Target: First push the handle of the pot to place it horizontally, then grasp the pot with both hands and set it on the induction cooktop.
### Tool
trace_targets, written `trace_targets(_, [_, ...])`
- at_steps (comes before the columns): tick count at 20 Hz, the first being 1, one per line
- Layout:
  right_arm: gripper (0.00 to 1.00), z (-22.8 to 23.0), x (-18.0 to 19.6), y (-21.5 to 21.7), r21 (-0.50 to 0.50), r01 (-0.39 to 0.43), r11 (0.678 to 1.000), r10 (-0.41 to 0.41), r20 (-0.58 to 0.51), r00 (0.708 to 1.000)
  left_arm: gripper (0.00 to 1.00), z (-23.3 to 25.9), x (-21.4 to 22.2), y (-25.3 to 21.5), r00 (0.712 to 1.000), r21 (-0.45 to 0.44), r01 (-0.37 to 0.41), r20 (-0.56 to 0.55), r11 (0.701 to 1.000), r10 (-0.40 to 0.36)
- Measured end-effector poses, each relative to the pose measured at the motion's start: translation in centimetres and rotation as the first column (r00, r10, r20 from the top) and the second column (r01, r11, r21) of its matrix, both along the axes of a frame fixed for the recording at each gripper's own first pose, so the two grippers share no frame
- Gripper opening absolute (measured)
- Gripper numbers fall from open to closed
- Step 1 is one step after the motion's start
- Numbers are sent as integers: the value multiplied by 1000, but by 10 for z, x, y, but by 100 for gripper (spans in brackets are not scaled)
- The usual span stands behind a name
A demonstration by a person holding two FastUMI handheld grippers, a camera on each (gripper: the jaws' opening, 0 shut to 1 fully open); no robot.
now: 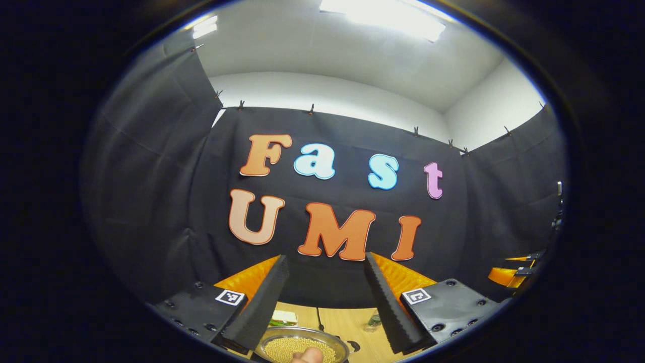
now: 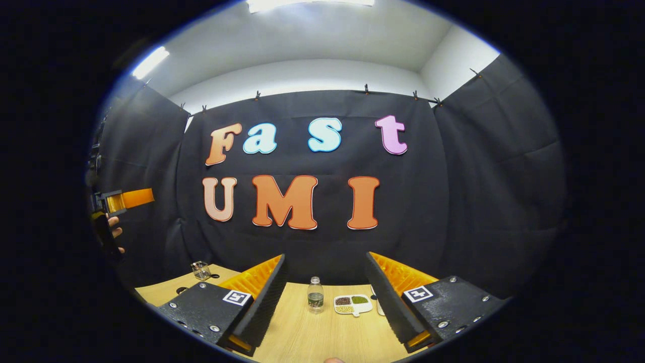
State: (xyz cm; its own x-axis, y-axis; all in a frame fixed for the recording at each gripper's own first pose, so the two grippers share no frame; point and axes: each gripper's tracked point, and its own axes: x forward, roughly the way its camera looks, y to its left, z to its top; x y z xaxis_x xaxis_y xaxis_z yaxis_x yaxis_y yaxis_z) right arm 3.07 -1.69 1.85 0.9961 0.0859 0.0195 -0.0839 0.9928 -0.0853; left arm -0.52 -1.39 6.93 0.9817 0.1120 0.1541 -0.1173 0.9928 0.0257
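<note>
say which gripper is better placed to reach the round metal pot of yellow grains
Left, likely: the round metal pot lies just ahead of the open left gripper. The open right gripper faces a small clear bottle.

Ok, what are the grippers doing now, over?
Left gripper open, above a bowl of yellow grains. Right gripper open, held above table. Bottle and sectioned dish ahead.

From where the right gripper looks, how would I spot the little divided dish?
Find the pale wooden table below the black cloth wall. Near its far edge, the white divided dish lies beside a small clear plastic bottle. Unlike the upright bottle, it is flat and holds dark, green and pale grains in separate compartments.
</note>
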Motion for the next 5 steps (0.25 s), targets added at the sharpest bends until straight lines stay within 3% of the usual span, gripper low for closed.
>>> trace_targets(5, [95, -6, 1, -7, -5, 5, 1000, -5, -11, 1000, 98, -18, 11, -11, 999, 10, 8, -51, 1000, -7])
